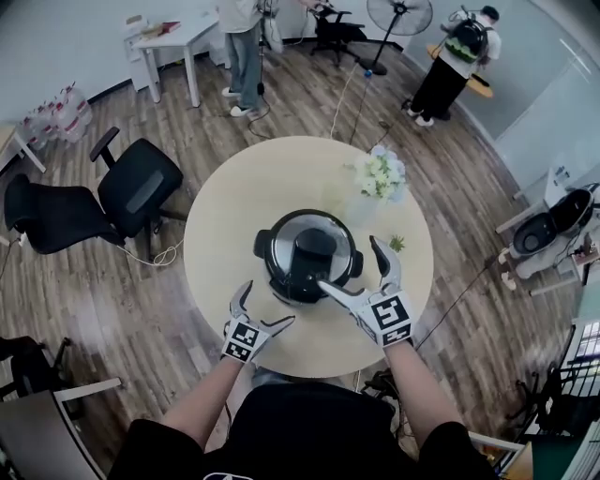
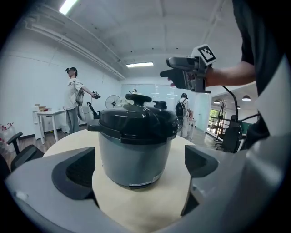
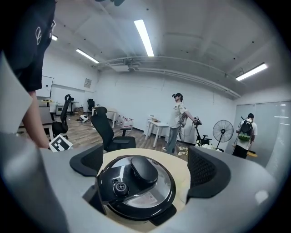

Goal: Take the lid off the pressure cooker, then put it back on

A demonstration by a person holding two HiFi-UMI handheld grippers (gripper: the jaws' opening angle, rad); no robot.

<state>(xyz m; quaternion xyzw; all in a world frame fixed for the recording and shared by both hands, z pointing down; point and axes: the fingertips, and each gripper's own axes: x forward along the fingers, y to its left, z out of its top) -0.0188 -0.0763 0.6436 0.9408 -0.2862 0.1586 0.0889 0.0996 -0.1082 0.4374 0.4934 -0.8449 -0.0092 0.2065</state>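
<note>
A grey pressure cooker (image 1: 307, 255) stands in the middle of the round table (image 1: 225, 225) with its black lid (image 1: 309, 248) on it. In the left gripper view the pot (image 2: 136, 159) rises ahead, the lid (image 2: 136, 123) seated on top. My left gripper (image 1: 269, 302) is open, low at the pot's near left side and apart from it. My right gripper (image 1: 350, 264) is open too, raised by the pot's right rim. The right gripper view looks down between the open jaws onto the lid (image 3: 136, 184) and its handle (image 3: 144, 169). Neither gripper holds anything.
A vase of white flowers (image 1: 380, 176) stands on the table behind the cooker at the right. Black office chairs (image 1: 141, 187) sit to the left. People stand at the far side near a white desk (image 1: 173, 37) and a fan (image 1: 398, 17).
</note>
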